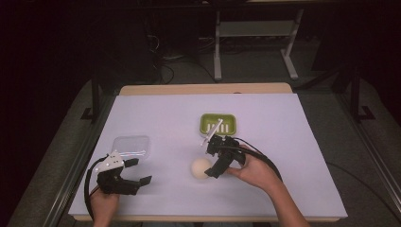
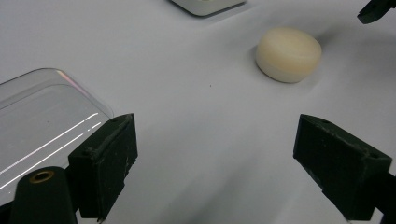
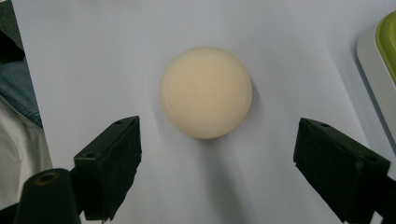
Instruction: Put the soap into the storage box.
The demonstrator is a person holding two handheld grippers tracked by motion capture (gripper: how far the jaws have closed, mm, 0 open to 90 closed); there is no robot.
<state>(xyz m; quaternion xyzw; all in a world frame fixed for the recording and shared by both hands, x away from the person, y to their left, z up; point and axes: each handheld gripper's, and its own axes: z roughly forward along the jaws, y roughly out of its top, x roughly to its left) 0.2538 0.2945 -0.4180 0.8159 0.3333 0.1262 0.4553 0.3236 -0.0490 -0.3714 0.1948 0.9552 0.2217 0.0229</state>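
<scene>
- While lying flat on the white table cover [image 1: 156,118], round cream soap [image 3: 205,92] sits just ahead of right gripper [image 3: 217,158], centred between its wide-spread jaws, untouched.
- Left gripper [image 2: 215,163] likewise gaping, holding nothing, beside clear lid [image 2: 42,126].

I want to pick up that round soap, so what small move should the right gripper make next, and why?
Probably ease the right gripper forward and down. Its jaws are open, and the soap lies centred ahead of them on the table, untouched.

Round cream soap bar [image 3: 205,99], lying flat, loose on table
</scene>
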